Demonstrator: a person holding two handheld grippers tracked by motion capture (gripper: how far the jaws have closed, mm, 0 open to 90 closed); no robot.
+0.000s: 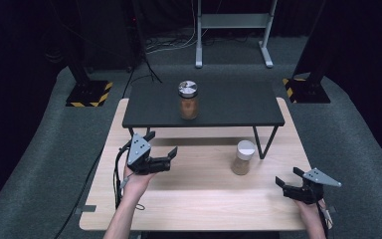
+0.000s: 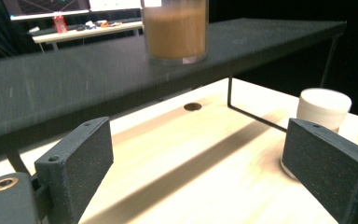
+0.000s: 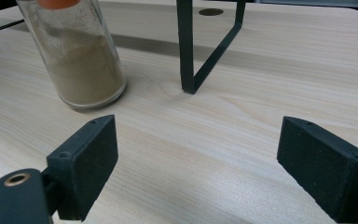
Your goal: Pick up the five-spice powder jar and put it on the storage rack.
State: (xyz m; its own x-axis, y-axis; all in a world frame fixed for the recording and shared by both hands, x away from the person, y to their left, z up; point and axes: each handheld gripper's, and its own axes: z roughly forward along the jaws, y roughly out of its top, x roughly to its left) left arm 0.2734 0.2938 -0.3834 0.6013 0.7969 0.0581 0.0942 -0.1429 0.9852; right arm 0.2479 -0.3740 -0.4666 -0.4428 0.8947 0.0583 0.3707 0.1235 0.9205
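High view: white-capped jar stands upright; left gripper, right gripper fingers released.

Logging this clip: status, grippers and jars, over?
Left gripper open, empty. Right gripper open, empty. White-lid jar upright on table, silver-lid jar on shelf. Shelf leg beside white-lid jar.

In the left gripper view the brown jar on the shelf loses its top to the frame edge; the white-capped jar sits half-hidden behind a jaw.
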